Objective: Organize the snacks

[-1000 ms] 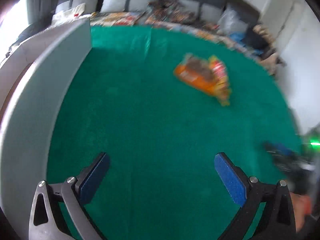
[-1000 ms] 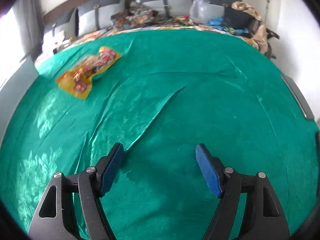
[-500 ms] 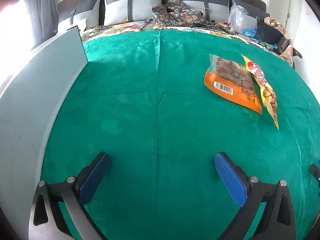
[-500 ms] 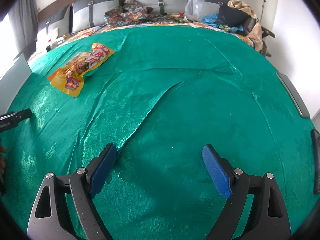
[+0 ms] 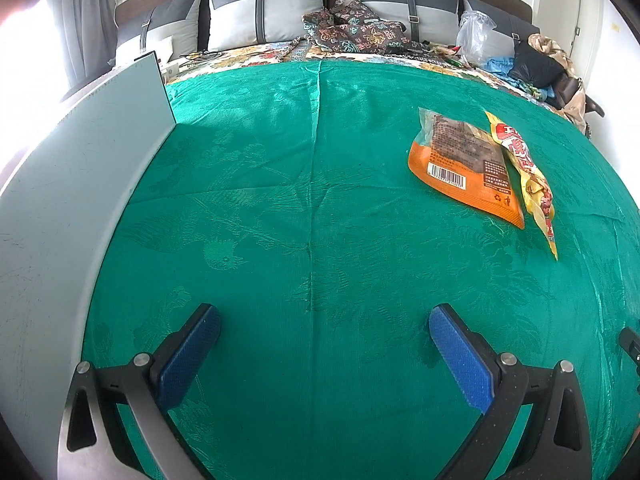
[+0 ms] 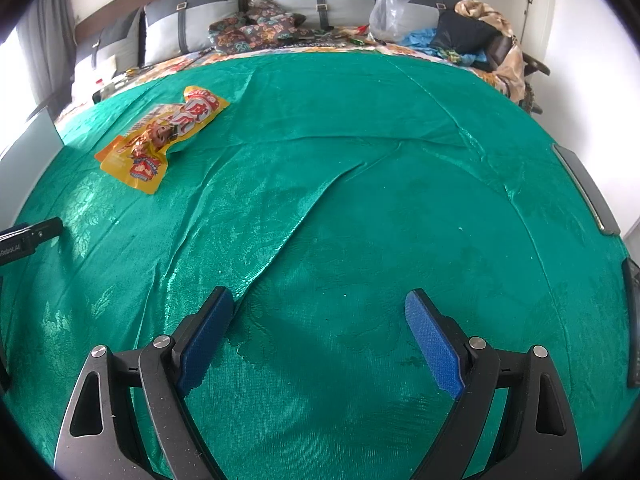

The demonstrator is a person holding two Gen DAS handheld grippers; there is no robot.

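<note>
Since the earlier frames, both views have been steadied and the blur of a second ago is gone; the snack packets, formerly smeared near the middle of the left wrist view, are now seen sharply toward its upper right. Between half a second ago and now, little has been shifted.

An orange snack packet [image 5: 466, 164] is laid barcode-up on the green cloth [image 5: 312, 200], and a yellow snack packet [image 5: 528, 172] is lapped over its right edge, the two touching. From the right wrist view, the yellow snack packet [image 6: 160, 140] is seen at upper left, well apart from the claw.

The left gripper [image 5: 324, 344] is held with its blue pads wide apart, nothing between them. The right gripper [image 6: 320, 332] is likewise spread and holds nothing.

A pale grey panel [image 5: 76, 200] is stood upright along the left of the cloth. Nothing is set between either claw and the packets except a raised fold in the cloth [image 6: 304, 216]. Grey pillows [image 5: 264, 16], a patterned cushion [image 5: 352, 28] and a clear plastic bag [image 5: 474, 36] are seen behind.
</note>
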